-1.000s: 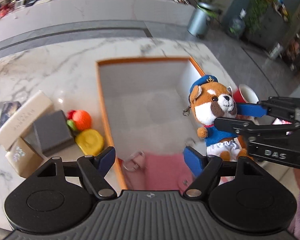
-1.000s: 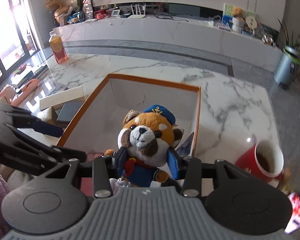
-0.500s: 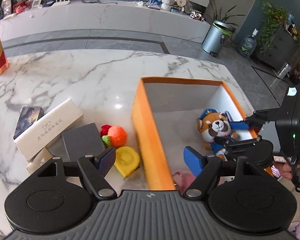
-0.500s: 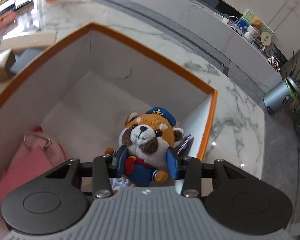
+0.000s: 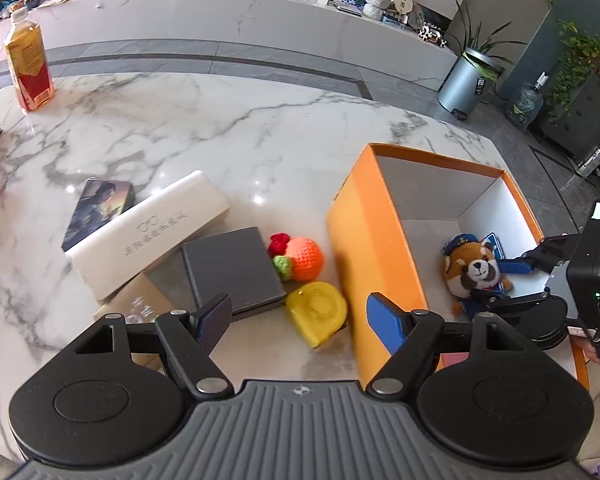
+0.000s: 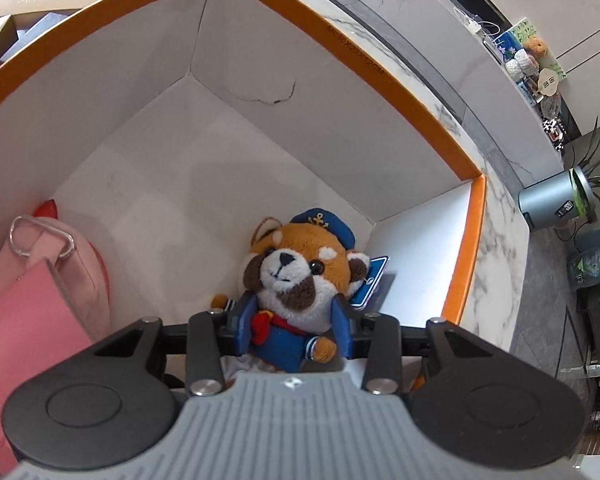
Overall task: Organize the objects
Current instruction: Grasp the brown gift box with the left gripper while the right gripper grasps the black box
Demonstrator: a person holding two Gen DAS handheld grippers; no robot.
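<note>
Little readable text
An anchor emblem marks the plush toy's cap point(image 6: 323, 221); faint size lettering on the orange box rim point(image 6: 354, 50), upper centre, stays illegible

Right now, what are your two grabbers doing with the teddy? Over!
Right gripper jaws shut on brown plush bear in blue sailor suit, low inside orange cardboard box. Left gripper jaws open, empty, over yellow shell-shaped toy. Nothing blocking.

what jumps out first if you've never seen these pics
The plush red panda in a blue sailor cap, clamped in the right tongs down inside the orange box, beside a pink pouch. Outside, the open left tongs hang over a yellow toy and orange crocheted ball.
</note>
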